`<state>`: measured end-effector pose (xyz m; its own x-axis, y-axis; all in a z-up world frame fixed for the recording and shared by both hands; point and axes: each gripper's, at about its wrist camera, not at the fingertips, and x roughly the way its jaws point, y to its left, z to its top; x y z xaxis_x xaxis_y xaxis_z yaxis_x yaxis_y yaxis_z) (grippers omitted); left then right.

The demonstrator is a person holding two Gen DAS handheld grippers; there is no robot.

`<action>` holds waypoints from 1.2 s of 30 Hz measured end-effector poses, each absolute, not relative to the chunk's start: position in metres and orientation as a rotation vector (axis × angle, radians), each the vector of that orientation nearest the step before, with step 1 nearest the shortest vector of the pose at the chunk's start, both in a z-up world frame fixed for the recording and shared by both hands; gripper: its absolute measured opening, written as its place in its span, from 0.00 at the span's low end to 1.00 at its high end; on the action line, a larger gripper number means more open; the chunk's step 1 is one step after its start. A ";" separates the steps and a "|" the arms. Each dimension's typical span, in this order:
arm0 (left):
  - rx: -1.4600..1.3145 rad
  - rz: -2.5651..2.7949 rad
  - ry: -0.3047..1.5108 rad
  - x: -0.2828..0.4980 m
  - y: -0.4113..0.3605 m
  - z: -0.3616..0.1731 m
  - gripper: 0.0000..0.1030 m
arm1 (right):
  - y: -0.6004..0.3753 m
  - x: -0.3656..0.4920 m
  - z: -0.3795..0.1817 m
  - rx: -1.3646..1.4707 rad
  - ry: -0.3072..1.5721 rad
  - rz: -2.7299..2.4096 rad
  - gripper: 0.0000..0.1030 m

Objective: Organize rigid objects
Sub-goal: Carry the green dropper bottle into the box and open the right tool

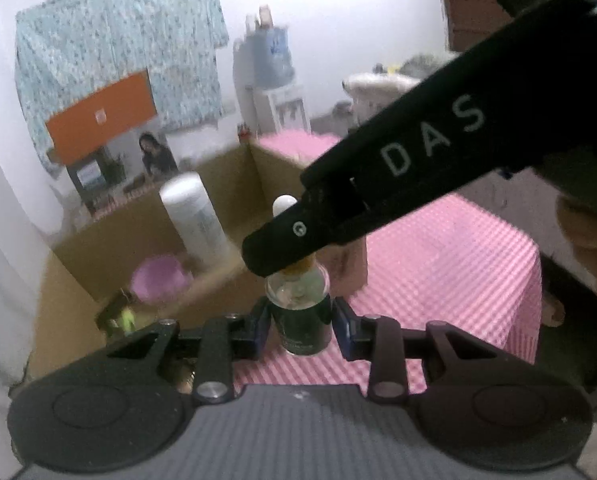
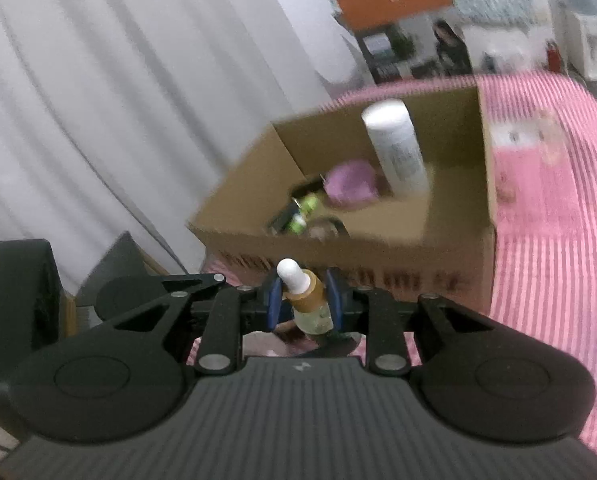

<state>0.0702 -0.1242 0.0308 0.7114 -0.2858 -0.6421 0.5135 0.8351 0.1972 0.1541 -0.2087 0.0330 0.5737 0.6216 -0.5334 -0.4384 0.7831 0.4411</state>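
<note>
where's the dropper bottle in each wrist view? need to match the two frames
Left wrist: dropper bottle low centre, body between the left tongs, its top under the right tongs' finger.
Right wrist: same bottle low centre, its neck between the right tongs.
Shared landmark: white cylinder standing in the cardboard box.

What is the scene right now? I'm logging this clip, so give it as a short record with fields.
held item: dropper bottle, white bulb, amber collar, dark lower body
left gripper: shut on the bottle's body
right gripper: shut on the bottle's neck
container: open cardboard box on the pink checked cloth
in the box: white cylinder upright, purple round item, small green and black items
</note>
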 end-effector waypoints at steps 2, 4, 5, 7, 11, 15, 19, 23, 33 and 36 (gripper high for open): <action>0.373 -0.460 0.622 0.078 -0.123 0.047 0.33 | -0.209 0.160 0.050 0.255 0.690 0.650 0.22; 0.356 -0.463 0.619 0.093 -0.123 0.060 0.34 | -0.209 0.168 0.065 0.237 0.665 0.661 0.22; 0.350 -0.463 0.621 0.101 -0.124 0.065 0.33 | -0.209 0.174 0.071 0.226 0.656 0.664 0.22; 0.337 -0.469 0.627 0.119 -0.126 0.072 0.34 | -0.210 0.188 0.082 0.207 0.640 0.666 0.22; 0.301 -0.482 0.688 0.168 -0.135 0.076 0.33 | -0.216 0.223 0.093 0.184 0.653 0.652 0.22; 0.241 -0.510 0.774 0.218 -0.140 0.065 0.33 | -0.228 0.270 0.088 0.192 0.709 0.633 0.22; 0.224 -0.513 0.825 0.248 -0.147 0.047 0.33 | -0.236 0.312 0.071 0.213 0.767 0.611 0.22; 0.231 -0.503 0.863 0.273 -0.153 0.030 0.33 | -0.240 0.343 0.053 0.222 0.811 0.589 0.21; 0.229 -0.502 0.886 0.299 -0.161 0.012 0.26 | -0.233 0.377 0.030 0.173 0.836 0.589 0.18; 0.244 -0.496 0.881 0.302 -0.164 0.010 0.27 | -0.231 0.382 0.028 0.173 0.834 0.594 0.18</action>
<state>0.3022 -0.1641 0.0103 0.5337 -0.3131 -0.7856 0.5095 0.8605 0.0031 0.3815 -0.2313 0.0281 0.5209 0.5589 -0.6452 -0.4270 0.8251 0.3700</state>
